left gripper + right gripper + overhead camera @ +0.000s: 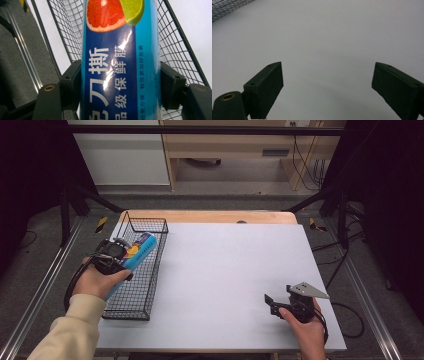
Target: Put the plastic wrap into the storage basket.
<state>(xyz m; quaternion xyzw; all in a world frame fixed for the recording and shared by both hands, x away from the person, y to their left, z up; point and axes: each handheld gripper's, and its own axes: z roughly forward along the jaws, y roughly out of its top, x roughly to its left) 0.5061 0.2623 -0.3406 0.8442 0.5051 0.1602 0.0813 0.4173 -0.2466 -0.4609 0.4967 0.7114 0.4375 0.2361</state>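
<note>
A long blue box of cling film (141, 249) with a grapefruit and lime picture (120, 62) is clamped between both black jaws of my left gripper (122, 257). It hangs tilted over the black wire basket (145, 270) at the table's left side, its far end pointing toward the basket's back. My right gripper (272, 302) rests low over the white table top (235, 265) near the front right, jaws wide apart (327, 85) with nothing between them.
The wire basket's mesh walls (180, 50) flank the box on both sides. A metal rail (35, 295) runs along the table's left. A wooden strip (210, 216) edges the table's back, with furniture and cables beyond.
</note>
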